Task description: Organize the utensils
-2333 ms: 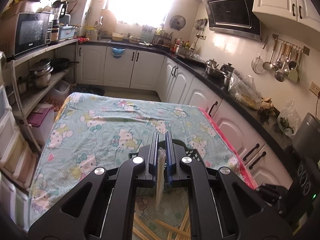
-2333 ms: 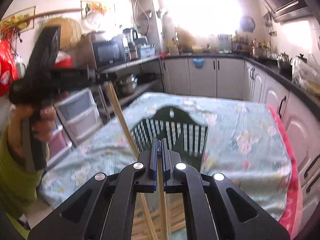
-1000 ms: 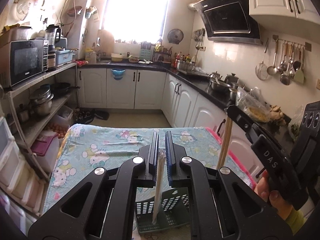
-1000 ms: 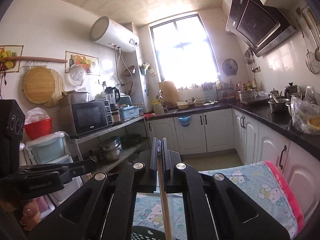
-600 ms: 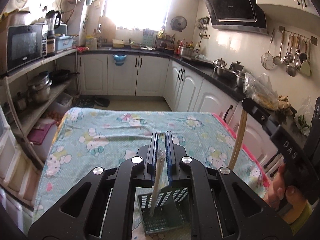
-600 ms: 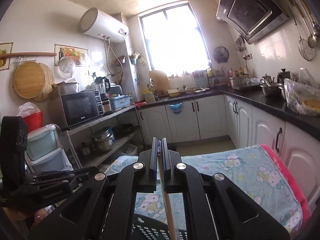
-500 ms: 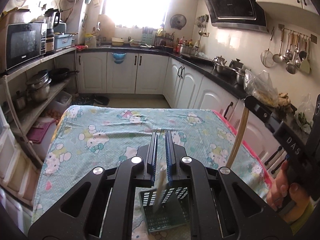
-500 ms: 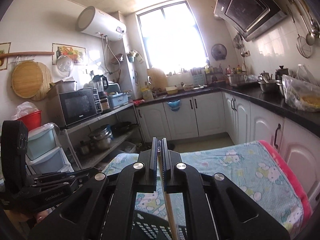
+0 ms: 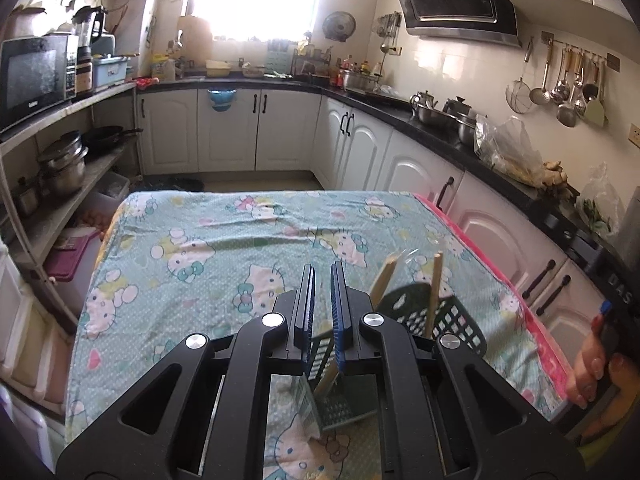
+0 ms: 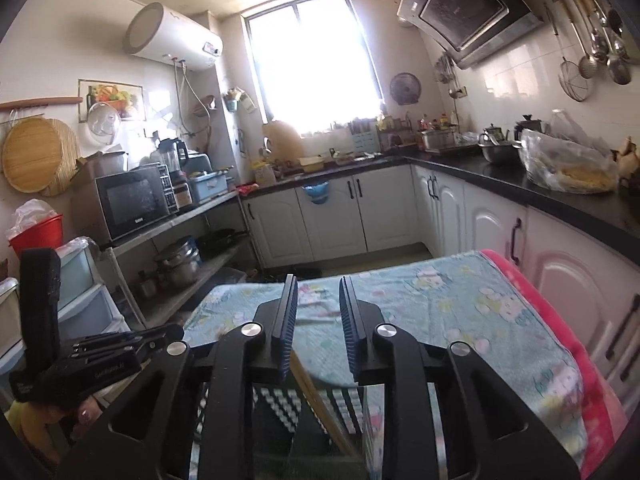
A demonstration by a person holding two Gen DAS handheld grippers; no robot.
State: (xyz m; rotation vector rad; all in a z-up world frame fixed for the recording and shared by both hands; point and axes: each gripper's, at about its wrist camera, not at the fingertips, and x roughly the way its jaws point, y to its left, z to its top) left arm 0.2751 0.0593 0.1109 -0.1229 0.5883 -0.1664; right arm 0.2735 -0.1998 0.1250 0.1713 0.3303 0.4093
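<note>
A dark green slotted utensil basket (image 9: 448, 316) stands on the table just below and right of my left gripper (image 9: 322, 280). Two wooden chopsticks stand in it: one leans left (image 9: 382, 278), one is nearly upright (image 9: 434, 292). My left gripper is slightly open and empty above the basket's left side. In the right wrist view the basket (image 10: 320, 412) lies under my right gripper (image 10: 318, 304), which is open and empty. A chopstick (image 10: 320, 404) leans inside the basket below its fingers. The left gripper's body (image 10: 100, 356) shows at the lower left there.
The table wears a teal Hello Kitty cloth (image 9: 224, 248) with a pink edge (image 9: 532, 320) on the right. White cabinets (image 9: 240, 132) and a black counter run behind and to the right. Shelves with pots (image 9: 60, 164) stand left. The right hand (image 9: 600, 364) shows at the right edge.
Both grippers have opened and let go of their chopsticks, which now stand in the basket. The left view has dropped nearer the table.
</note>
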